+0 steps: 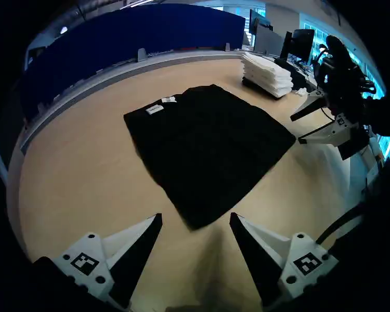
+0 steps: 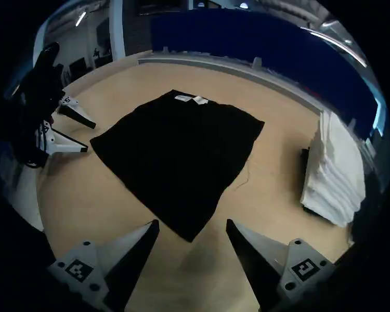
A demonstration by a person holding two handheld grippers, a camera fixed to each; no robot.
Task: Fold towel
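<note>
On the bench, towel (image 1: 210, 151): black, spread flat in one layer near the middle of the pale wood top, set cornerwise to both cameras.
Towel tags (image 1: 161, 104): two small white tags on the far edge, side by side, close to one corner.
Towel near corners: in the left gripper view one corner points in between that gripper's two fingers. The right gripper view shows the same with another corner.
Left tongs (image 1: 195, 215): fingers wide apart, nothing between them but the towel corner below. Whether they touch the cloth cannot be told.
Right tongs (image 2: 192, 221): fingers wide apart, gripping nothing. Contact with the cloth cannot be told.
Tongs as seen from each other: each shows at a far side corner of the towel, fingers spread and pointing at the cloth.
Bench (image 1: 80, 171): bare wood all round the towel.
Stack of white towels (image 2: 333, 166): folded pile on the bench, well apart from the black towel.
Blue partition (image 1: 127, 41): runs along the bench's far edge.
Monitors (image 1: 299, 41): dark, behind the white stack.
</note>
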